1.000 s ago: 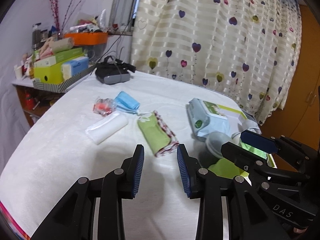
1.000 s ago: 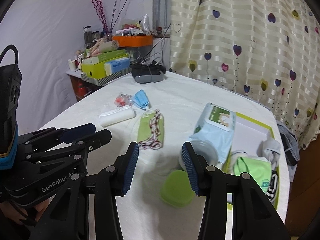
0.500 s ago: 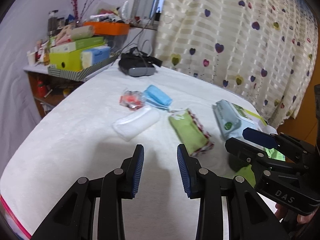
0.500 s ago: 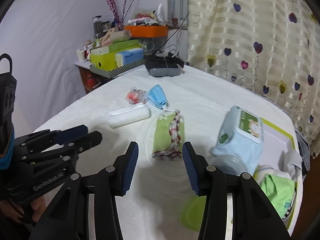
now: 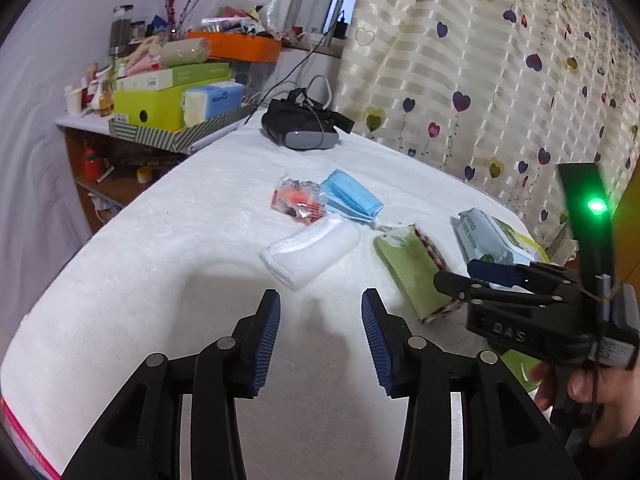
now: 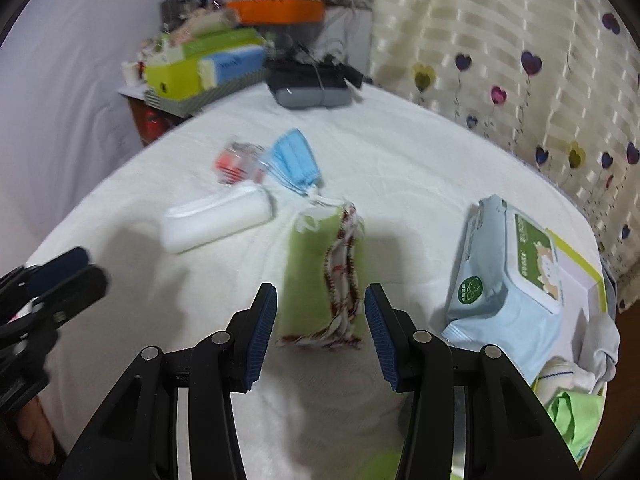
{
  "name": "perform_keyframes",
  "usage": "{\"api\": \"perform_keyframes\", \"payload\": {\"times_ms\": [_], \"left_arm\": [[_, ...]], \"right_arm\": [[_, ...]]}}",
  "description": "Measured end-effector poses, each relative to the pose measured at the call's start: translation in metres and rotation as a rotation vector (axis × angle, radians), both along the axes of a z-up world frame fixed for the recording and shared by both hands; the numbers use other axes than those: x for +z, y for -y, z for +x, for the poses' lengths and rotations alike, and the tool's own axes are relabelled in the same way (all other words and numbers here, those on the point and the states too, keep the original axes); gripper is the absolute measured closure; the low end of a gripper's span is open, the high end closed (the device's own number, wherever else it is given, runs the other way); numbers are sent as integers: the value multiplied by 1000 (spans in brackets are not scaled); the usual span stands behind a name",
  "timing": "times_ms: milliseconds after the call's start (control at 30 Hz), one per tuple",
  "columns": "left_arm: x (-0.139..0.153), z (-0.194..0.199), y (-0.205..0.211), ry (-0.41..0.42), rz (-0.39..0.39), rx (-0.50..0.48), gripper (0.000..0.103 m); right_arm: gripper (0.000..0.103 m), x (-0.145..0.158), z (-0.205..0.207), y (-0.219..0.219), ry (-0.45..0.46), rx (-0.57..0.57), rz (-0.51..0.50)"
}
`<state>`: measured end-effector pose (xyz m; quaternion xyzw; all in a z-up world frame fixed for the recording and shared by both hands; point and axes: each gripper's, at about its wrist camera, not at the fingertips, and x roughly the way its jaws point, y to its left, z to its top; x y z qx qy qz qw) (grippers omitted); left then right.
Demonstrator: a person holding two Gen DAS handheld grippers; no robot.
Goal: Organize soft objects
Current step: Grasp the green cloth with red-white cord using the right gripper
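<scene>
Fingers (image 6: 320,320) nearer green cloth (image 6: 320,276)

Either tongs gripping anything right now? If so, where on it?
Nothing held. The left tongs stand open over bare white cover, having just opened further. The right tongs are open, straddling the near end of the folded green cloth, pads not pressing it.

Fuzzy white cloth table cover (image 5: 160,280)
</scene>
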<state>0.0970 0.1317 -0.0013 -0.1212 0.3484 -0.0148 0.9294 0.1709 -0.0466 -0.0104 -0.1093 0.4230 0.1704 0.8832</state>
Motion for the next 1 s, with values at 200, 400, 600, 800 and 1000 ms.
{"api": "perform_keyframes", "payload": {"times_ms": [200,400,600,800,1000], "left_arm": [[-3,18,-5,-18,47,-45,61],[-3,37,-4,-21,120,-77,61],[-3,54,6,-19,167,-117,59],[-6,70,14,-22,196,-162,55],[-13,88,19,-31,239,-200,52]], "right_arm": [[56,-17,22,-7,-84,-32,-22],[56,-28,34,-9,-141,-62,2],[75,-20,26,-5,-108,-45,32],[75,-7,10,8,-83,-40,99],[75,4,-3,15,-64,-32,143]]}}
